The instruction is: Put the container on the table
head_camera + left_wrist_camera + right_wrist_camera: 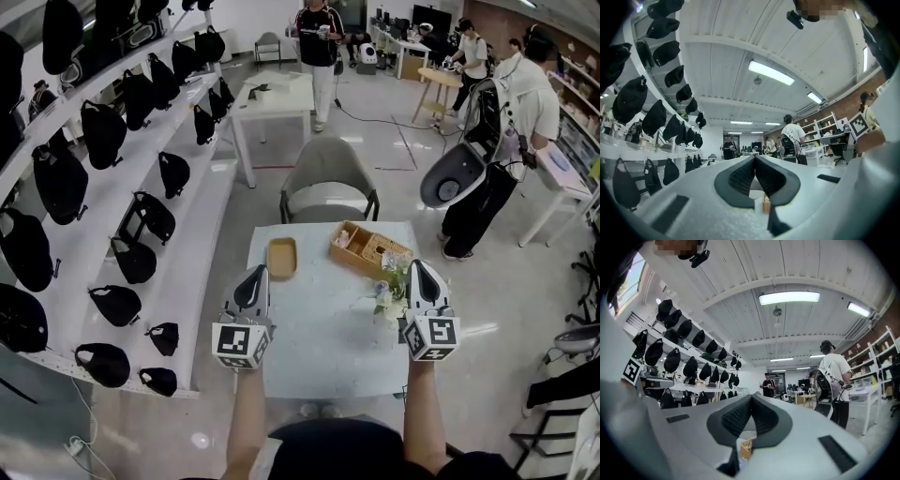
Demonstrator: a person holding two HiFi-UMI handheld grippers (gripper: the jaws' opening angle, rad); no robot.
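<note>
A small tan container (pixel 281 258) lies on the pale table (pixel 319 347), near its far left corner. My left gripper (pixel 254 275) hangs over the table's left side, just short of the container, with its jaws shut and nothing in them. Over the right side, my right gripper (pixel 418 269) is also shut and empty. In the left gripper view the dark pads (pixel 742 176) meet at their tips. The right gripper's pads (pixel 737 418) meet the same way in the right gripper view.
A wooden compartment box (pixel 369 249) with small items stands at the table's far right, and a flower bunch (pixel 388 292) lies beside my right gripper. A grey chair (pixel 328 183) is beyond the table. White shelves with several black bags (pixel 141 216) line the left. People stand further back.
</note>
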